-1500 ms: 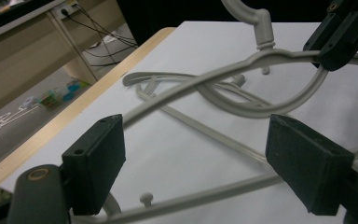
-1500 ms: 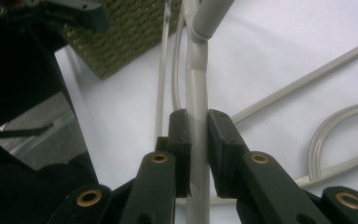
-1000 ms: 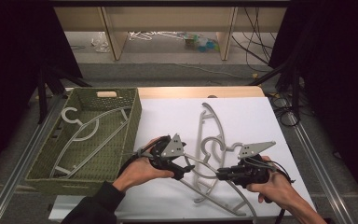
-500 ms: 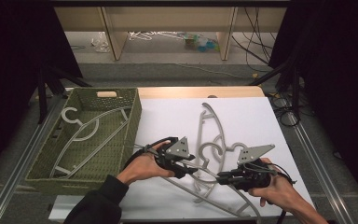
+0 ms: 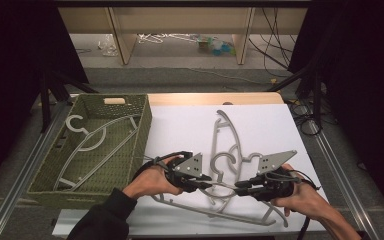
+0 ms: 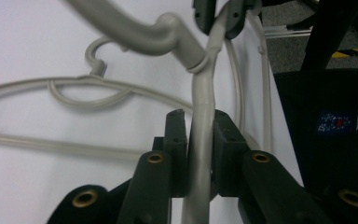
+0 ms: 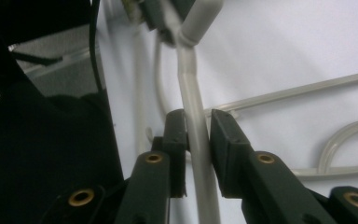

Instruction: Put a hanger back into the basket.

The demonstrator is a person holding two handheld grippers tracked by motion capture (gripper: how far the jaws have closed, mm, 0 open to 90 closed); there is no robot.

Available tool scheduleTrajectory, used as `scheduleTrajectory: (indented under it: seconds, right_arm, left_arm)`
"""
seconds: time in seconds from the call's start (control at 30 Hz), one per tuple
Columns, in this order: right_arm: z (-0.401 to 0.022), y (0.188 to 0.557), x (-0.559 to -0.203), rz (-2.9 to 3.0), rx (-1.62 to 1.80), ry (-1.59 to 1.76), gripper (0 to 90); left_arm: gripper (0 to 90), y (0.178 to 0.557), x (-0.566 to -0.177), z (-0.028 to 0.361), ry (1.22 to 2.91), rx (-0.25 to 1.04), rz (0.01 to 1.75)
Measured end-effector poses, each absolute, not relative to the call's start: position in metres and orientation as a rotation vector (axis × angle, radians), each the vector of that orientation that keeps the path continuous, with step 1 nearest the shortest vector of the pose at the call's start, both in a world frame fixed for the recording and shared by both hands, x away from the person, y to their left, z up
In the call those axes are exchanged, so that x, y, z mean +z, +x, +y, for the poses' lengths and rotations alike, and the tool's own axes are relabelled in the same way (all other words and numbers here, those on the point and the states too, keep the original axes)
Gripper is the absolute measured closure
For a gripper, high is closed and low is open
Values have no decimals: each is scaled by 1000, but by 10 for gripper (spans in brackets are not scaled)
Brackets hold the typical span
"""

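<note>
A grey plastic hanger [image 5: 215, 213] lies across the near part of the white table [image 5: 180, 130], and both grippers hold its curved arm from opposite sides. My left gripper [image 5: 207, 184] is shut on that arm [image 6: 199, 140]; its jaws have just been closing and the pads [image 6: 176, 135] now press the bar. Facing it, my right gripper [image 5: 241, 185] pinches the same arm [image 7: 196, 126]; its jaws have just been opening a little, with the bar still touching both pads. A second grey hanger [image 5: 225, 132] lies farther back.
A green woven basket [image 5: 142, 125] stands at the table's left with another grey hanger [image 5: 95, 140] inside. Cables run along the right rail [image 5: 330, 150]. Shelving and clutter sit beyond the far edge.
My left gripper slid right toward the near hanger's arm and its jaws went from wide apart to shut on it. The right hand stayed put.
</note>
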State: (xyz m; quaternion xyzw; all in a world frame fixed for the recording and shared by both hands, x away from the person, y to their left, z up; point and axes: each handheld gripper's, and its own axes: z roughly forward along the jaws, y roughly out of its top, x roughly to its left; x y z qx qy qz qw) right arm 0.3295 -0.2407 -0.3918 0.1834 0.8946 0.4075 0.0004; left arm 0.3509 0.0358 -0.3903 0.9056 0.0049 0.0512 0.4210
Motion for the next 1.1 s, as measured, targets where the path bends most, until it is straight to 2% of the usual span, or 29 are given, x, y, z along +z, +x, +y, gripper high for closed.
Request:
scheduleTrajectory:
  seconds: [0.1,0.17,0.4,0.67,0.7,1.1]
  right_arm:
    - [-249,334,-382,2736,1326,679,616]
    - [-256,335,-372,2638,1371,753,483]
    - [-271,338,-355,2446,1400,917,349]
    - [-280,339,-362,2306,1395,1057,283]
    - [-280,338,-363,2267,1402,1069,247]
    - [-269,337,-389,2362,1382,1095,240]
  left_arm:
    - [809,348,-385,36,2266,167,81]
    - [809,348,-383,38,2279,192,101]
    - [809,356,-370,50,2267,302,285]
    - [809,367,-349,73,2197,387,454]
    - [809,369,-343,79,2173,398,489]
    - [810,387,-296,114,2033,485,642]
